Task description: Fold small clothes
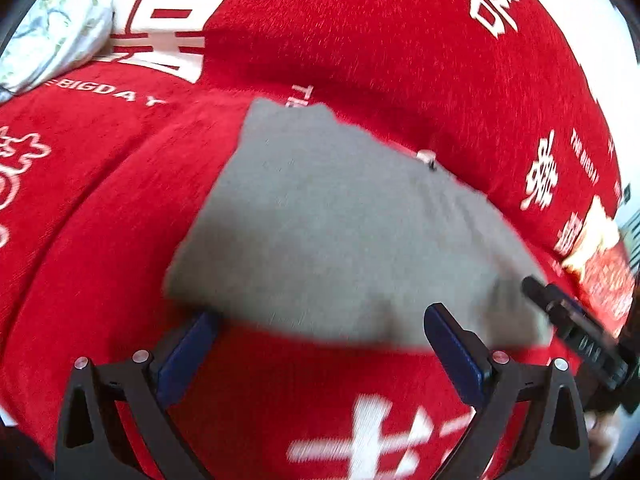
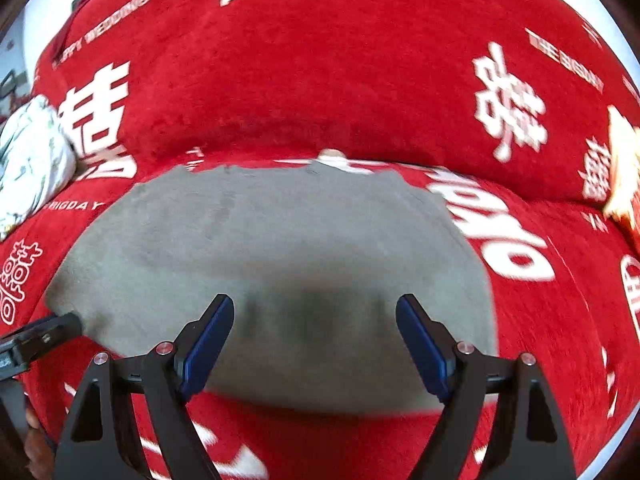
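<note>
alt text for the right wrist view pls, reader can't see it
A flat grey fabric garment lies spread on a red plush cover with white lettering, directly ahead of the open right gripper, whose blue-padded fingers hang above its near edge. The left gripper pokes in at the garment's left corner, and a pale floral pillow sits far left.

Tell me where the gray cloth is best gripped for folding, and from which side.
Probably the near corners of the gray cloth, from the near side: it lies flat on the red cover, its near hem facing both open hand-held grippers.
</note>
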The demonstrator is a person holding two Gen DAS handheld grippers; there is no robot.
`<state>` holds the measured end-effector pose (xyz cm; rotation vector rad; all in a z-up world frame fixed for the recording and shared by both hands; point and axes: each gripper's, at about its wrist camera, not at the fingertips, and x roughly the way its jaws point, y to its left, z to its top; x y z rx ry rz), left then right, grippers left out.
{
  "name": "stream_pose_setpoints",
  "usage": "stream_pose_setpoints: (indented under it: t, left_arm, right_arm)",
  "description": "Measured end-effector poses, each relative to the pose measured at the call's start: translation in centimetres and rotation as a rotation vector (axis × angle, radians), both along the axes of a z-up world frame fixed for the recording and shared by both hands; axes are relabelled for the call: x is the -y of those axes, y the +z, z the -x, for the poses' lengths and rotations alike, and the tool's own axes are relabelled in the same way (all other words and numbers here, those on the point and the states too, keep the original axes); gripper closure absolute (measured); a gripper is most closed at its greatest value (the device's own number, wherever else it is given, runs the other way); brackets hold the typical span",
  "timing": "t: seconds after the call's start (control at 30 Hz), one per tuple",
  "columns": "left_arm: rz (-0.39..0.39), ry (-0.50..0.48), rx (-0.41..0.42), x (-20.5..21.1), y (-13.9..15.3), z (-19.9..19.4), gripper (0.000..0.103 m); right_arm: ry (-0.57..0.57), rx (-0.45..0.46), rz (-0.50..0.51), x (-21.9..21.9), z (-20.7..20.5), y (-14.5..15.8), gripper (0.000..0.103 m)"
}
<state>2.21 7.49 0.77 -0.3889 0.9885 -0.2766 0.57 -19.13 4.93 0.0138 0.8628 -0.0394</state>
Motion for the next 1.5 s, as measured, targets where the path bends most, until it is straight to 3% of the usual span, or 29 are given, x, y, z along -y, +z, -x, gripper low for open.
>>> stream_pose_setpoints:
  t: [0.03, 0.07, 0.1, 0.13, 0.17, 0.23, 0.3, 0.43, 0.5, 0.6, 0.67, 0.77, 0.8, 0.9, 1.13, 1.3, 1.5]
  left_arm:
    - [0.037, 0.009, 0.002, -0.2, -0.1, -0.9, 0.012]
    - [0.070, 0.024, -0.003, -0.6, -0.2, -1.6, 0.035]
    - [0.112, 0.033, -0.021, -1.2, -0.3, -2.4, 0.048]
    - [0.174, 0.040, -0.055, -2.0, -0.9, -3.2, 0.069]
    - [0.226, 0.052, -0.084, -2.7, -1.6, -3.7, 0.078]
    - [0.305, 0.069, -0.107, -4.0, -2.5, -4.1, 0.084]
    - [0.353, 0.070, -0.109, -4.5, -3.0, -4.2, 0.084]
    - [0.312, 0.059, -0.100, -3.9, -2.7, -4.4, 0.084]
    - [0.281, 0.053, -0.096, -3.7, -2.4, -4.4, 0.084]
    - [0.211, 0.037, -0.089, -2.9, -1.9, -4.6, 0.084]
    - [0.168, 0.026, -0.083, -2.5, -1.5, -4.6, 0.087]
    - [0.119, 0.024, -0.078, -1.7, -0.9, -4.8, 0.087]
    - [0.103, 0.021, -0.073, -1.3, -0.6, -4.8, 0.087]
    - [0.049, 0.000, -0.047, 0.3, 0.8, -4.6, 0.087]
    - [-0.075, -0.054, 0.008, 4.0, 3.9, -4.7, 0.087]
    - [-0.131, -0.105, 0.037, 6.8, 5.6, -4.1, 0.087]
    - [-0.202, -0.169, 0.063, 10.9, 6.9, -3.0, 0.087]
  right_arm:
    - [0.022, -0.001, 0.003, -0.7, -0.8, 0.3, 0.017]
    - [0.049, -0.006, -0.002, -1.5, -1.9, 0.6, 0.017]
    - [0.075, -0.012, -0.009, -2.3, -2.9, 0.8, 0.017]
    - [0.104, -0.023, -0.020, -3.1, -4.1, 1.1, 0.017]
    - [0.133, -0.037, -0.037, -4.1, -5.7, 1.4, 0.017]
    - [0.174, -0.081, -0.075, -6.2, -9.0, 1.5, 0.013]
    - [0.222, -0.140, -0.120, -9.0, -12.8, 1.3, 0.010]
    - [0.306, -0.342, -0.216, -16.5, -20.1, -1.4, 0.009]
    - [0.321, -0.426, -0.169, -19.7, -22.4, -3.2, 0.009]
    - [0.341, -0.560, -0.016, -23.9, -24.2, -7.3, 0.010]
    - [0.408, -0.492, 0.166, -26.1, -23.3, -8.1, 0.019]
    - [0.358, -0.455, 0.183, -24.6, -23.2, -7.1, 0.075]
    - [0.364, -0.450, 0.134, -23.7, -23.1, -6.7, 0.080]
    - [0.342, -0.396, -0.008, -20.6, -22.0, -4.8, 0.081]
    - [0.324, -0.293, -0.218, -13.6, -19.7, -0.6, 0.082]
    - [0.296, -0.239, -0.318, -9.1, -19.3, 1.6, 0.082]
    - [0.259, -0.186, -0.366, -4.3, -18.0, 3.8, 0.082]
